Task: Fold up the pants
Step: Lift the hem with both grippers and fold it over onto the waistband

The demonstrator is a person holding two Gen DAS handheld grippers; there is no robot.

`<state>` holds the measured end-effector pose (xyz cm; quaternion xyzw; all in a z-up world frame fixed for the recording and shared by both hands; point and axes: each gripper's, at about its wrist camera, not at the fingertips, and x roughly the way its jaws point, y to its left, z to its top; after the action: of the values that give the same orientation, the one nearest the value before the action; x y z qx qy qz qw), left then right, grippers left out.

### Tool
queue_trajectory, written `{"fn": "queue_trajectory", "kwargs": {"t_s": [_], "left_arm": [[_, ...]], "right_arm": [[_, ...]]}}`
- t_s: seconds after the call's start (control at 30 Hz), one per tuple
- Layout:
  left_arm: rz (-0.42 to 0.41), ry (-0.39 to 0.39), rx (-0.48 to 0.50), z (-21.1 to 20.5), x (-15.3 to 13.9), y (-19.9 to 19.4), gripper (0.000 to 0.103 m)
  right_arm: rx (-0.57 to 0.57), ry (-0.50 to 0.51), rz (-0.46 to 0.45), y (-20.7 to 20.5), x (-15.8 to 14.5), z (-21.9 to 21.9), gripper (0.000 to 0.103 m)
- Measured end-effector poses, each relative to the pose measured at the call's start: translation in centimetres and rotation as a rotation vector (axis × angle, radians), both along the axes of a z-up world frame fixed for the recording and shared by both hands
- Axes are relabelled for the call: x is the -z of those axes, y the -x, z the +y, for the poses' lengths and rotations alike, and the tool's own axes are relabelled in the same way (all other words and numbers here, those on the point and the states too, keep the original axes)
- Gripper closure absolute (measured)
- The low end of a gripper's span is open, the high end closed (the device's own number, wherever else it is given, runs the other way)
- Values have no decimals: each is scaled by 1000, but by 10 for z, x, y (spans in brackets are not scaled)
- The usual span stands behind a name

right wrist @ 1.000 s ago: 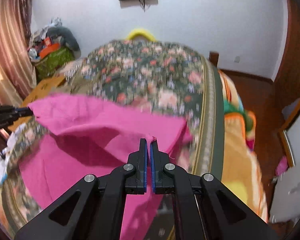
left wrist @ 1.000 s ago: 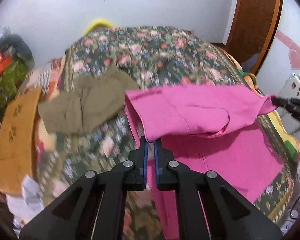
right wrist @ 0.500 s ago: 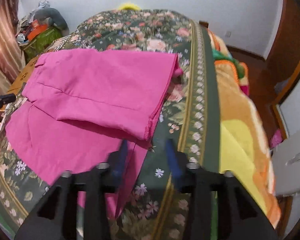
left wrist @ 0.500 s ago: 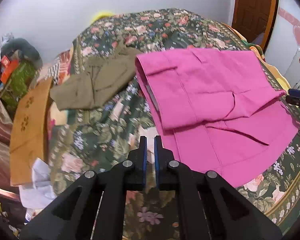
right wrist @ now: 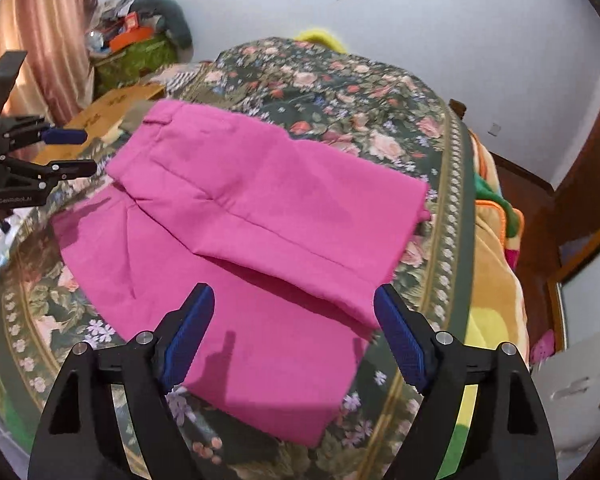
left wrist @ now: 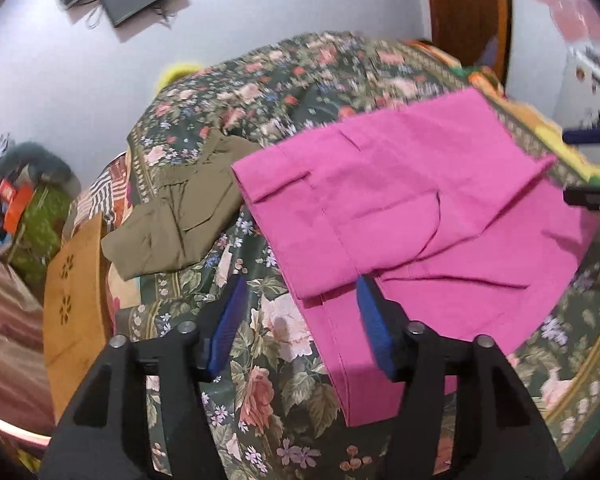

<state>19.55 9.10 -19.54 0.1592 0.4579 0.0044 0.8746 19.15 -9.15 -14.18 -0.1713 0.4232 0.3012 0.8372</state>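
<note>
Lying folded on the floral bedspread (left wrist: 260,360), the pink pants (left wrist: 400,208) rest with the upper layer doubled over the lower one, ahead of both sets of fingers.

Left gripper (left wrist: 300,316): its jaws have just been opening, and the blue fingers (left wrist: 228,320) stand apart with nothing clamped. The near-left corner of the pants lies under the gap, beside the right-hand finger; whether that finger touches the cloth cannot be told.

Right gripper (right wrist: 296,332): its jaws have just been opening, and the fingers (right wrist: 190,336) stand wide apart and empty. The lower layer of the pants (right wrist: 260,208) spans the gap below them, and the folded edge lies just ahead.

An olive garment (left wrist: 180,216) lies on the bedspread, ahead and to the left of the left fingers, just beside the pants.
</note>
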Motion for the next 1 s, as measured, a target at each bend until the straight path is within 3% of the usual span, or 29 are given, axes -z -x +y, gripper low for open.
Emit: {"fn": "queue_trajectory", "kwargs": {"t_s": [0.23, 0.33, 0.5, 0.57, 0.63, 0.67, 0.73, 0.8, 1.0], "left_arm": [[65, -106, 62, -10, 28, -18, 44], [51, -153, 91, -15, 35, -21, 44], [3, -192, 96, -21, 36, -26, 44], [0, -201, 82, -21, 37, -31, 45], [2, -188, 70, -19, 36, -37, 55], [-3, -176, 60, -16, 34, -39, 57], [-16, -152, 47, -14, 30, -41, 72], [-32, -120, 32, -10, 22, -41, 82], [-88, -59, 26, -8, -10, -29, 95]], "right_arm": [[-18, 119, 29, -17, 33, 20, 24], [-19, 192, 40, -30, 49, 26, 24], [-17, 161, 48, -48, 53, 31, 26], [-12, 141, 39, -52, 53, 35, 33], [-12, 117, 50, -55, 53, 36, 58], [-6, 110, 47, -56, 52, 37, 62], [-12, 72, 52, -57, 48, 34, 91], [-10, 27, 57, -57, 43, 29, 94], [-9, -29, 12, -48, 19, 18, 97]]}}
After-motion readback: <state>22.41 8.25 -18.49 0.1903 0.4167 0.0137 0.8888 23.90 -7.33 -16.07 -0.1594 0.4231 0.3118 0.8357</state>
